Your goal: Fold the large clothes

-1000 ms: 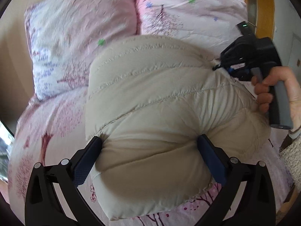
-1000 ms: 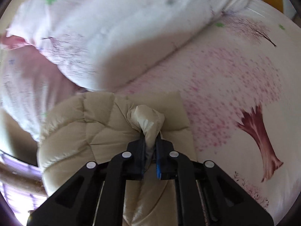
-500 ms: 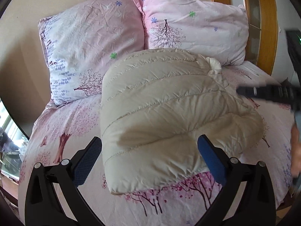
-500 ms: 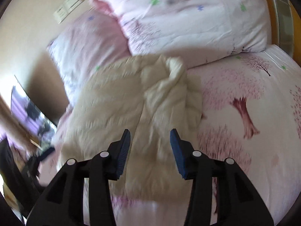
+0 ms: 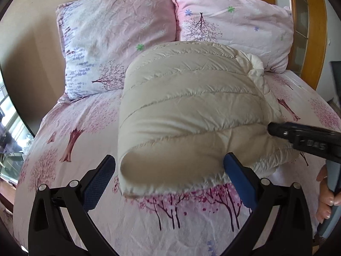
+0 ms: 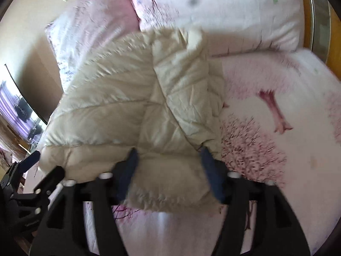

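Note:
A cream quilted puffer jacket (image 5: 187, 111) lies folded into a thick bundle on the pink bed, also in the right wrist view (image 6: 136, 106). My left gripper (image 5: 170, 177) is open, its blue pads (image 5: 98, 181) standing wide on either side of the bundle's near edge. My right gripper (image 6: 168, 164) is open, with its pads on both sides of the jacket's near right corner. In the left wrist view the right gripper's black body (image 5: 307, 138) touches the bundle's right side. The right wrist view is motion-blurred.
Two pink floral pillows (image 5: 119, 42) (image 5: 232, 27) lean on the wall behind the jacket. A wooden headboard post (image 5: 309, 32) stands at the back right. The tree-print bed sheet (image 5: 170, 217) spreads all around. A window (image 5: 8, 115) is at the left.
My right gripper let go of the pinched jacket fabric, opened, and came down to the bundle's near right corner. My left gripper pulled back from the bundle and stayed open.

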`<state>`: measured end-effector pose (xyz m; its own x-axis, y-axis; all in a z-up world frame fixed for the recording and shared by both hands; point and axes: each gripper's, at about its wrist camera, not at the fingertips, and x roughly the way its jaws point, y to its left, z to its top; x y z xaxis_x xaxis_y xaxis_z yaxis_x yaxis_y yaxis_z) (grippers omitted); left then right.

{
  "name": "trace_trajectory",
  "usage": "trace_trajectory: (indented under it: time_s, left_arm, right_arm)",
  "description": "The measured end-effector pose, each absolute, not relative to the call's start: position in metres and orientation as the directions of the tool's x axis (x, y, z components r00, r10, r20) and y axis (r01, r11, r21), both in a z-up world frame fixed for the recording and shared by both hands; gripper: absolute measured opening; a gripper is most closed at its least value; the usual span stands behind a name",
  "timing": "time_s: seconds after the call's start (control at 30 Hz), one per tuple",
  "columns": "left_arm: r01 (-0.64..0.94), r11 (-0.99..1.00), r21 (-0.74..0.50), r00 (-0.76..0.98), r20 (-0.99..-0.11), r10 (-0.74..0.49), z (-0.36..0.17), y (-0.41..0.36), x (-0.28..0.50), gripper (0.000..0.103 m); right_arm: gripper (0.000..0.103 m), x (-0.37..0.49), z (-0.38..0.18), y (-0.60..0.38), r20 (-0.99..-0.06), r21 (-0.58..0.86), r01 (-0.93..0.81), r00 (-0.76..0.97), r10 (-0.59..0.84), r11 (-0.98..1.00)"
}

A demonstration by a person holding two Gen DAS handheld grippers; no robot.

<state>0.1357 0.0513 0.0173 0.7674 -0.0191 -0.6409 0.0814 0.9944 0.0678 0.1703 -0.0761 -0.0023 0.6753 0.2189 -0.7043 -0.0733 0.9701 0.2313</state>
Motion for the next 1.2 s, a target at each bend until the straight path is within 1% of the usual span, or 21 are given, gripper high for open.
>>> trace_trajectory:
  time_s: [0.03,0.1,0.13,0.17,0.27,0.43,0.5,0.6,0.7,0.77,0.93,1.2]
  left_arm:
    - [0.078,0.995,0.06,0.767,-0.641,-0.022,0.017,0.052,0.133,0.102]
    - [0.069,0.997,0.042,0.763,-0.646,-0.026,0.013,0.055,0.127,0.102]
    - [0.067,0.997,0.038,0.764,-0.644,-0.026,0.011,0.056,0.124,0.102]
    - [0.065,0.997,0.035,0.767,-0.641,-0.027,0.009,0.057,0.121,0.102]
    - [0.056,0.998,0.02,0.771,-0.636,-0.031,0.002,0.061,0.11,0.102]
    - [0.052,0.998,-0.02,0.746,-0.664,-0.052,-0.004,0.07,0.095,0.102]
    - [0.044,0.999,-0.025,0.73,-0.682,-0.049,-0.005,0.073,0.092,0.102]
    - [0.029,1.0,-0.011,0.699,-0.715,-0.028,-0.005,0.075,0.087,0.102]
    - [0.007,1.0,0.021,0.691,-0.722,0.01,-0.003,0.075,0.082,0.102]
    - [0.005,1.0,0.022,0.683,-0.73,0.013,-0.002,0.075,0.081,0.102]
    - [0.0,1.0,0.025,0.68,-0.733,0.018,-0.002,0.076,0.082,0.102]
    - [-0.004,1.0,0.03,0.671,-0.741,0.025,-0.005,0.076,0.084,0.102]
  right_arm:
    - [0.091,0.165,0.001,-0.075,-0.695,0.209,-0.063,0.692,0.193,0.976]
    - [0.096,0.146,0.012,-0.071,-0.646,0.143,-0.066,0.749,0.144,0.988]
    - [0.1,0.141,0.016,-0.069,-0.632,0.122,-0.067,0.764,0.129,0.99]
    - [0.101,0.132,0.019,-0.067,-0.615,0.087,-0.06,0.782,0.101,0.994]
    - [0.101,0.116,0.023,-0.062,-0.609,0.029,-0.062,0.791,0.066,0.998]
    - [0.101,0.099,0.017,-0.061,-0.662,0.077,-0.073,0.742,0.106,0.994]
    - [0.101,0.092,0.013,-0.058,-0.68,0.08,-0.064,0.726,0.101,0.995]
    - [0.101,0.082,0.009,-0.049,-0.697,0.045,-0.067,0.712,0.08,0.997]
    - [0.101,0.078,0.004,-0.038,-0.72,-0.019,-0.073,0.693,0.037,0.997]
    - [0.101,0.078,0.001,-0.035,-0.731,-0.029,-0.069,0.682,0.026,0.997]
    - [0.101,0.083,-0.009,-0.039,-0.763,0.009,-0.061,0.644,0.046,0.998]
    - [0.101,0.085,-0.012,-0.04,-0.769,0.01,-0.059,0.638,0.045,0.998]
